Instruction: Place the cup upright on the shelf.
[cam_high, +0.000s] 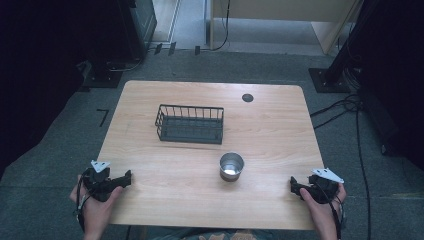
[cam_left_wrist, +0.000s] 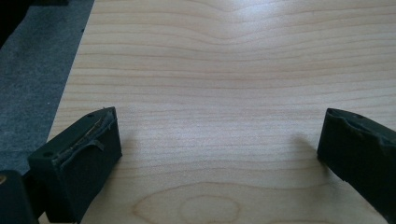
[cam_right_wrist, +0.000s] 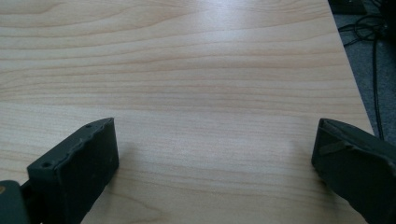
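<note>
Even, soft overhead light falls on the table (cam_high: 280, 130); the room's edges sink into near black. A pale sheen crosses the wood in both gripper views, and faint shadows sit beside the jaws. The high view is grainy, perhaps slightly soft; jaw edges blur.

On the table (cam_high: 150, 200), the basket (cam_high: 190, 124) sat behind the cup (cam_high: 231, 166) and slightly to its left.

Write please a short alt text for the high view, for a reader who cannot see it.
A black wire basket and a metal cup stand apart on a wooden table. At the near corners, a person's hands rest the left tool and right tool, both empty.
</note>
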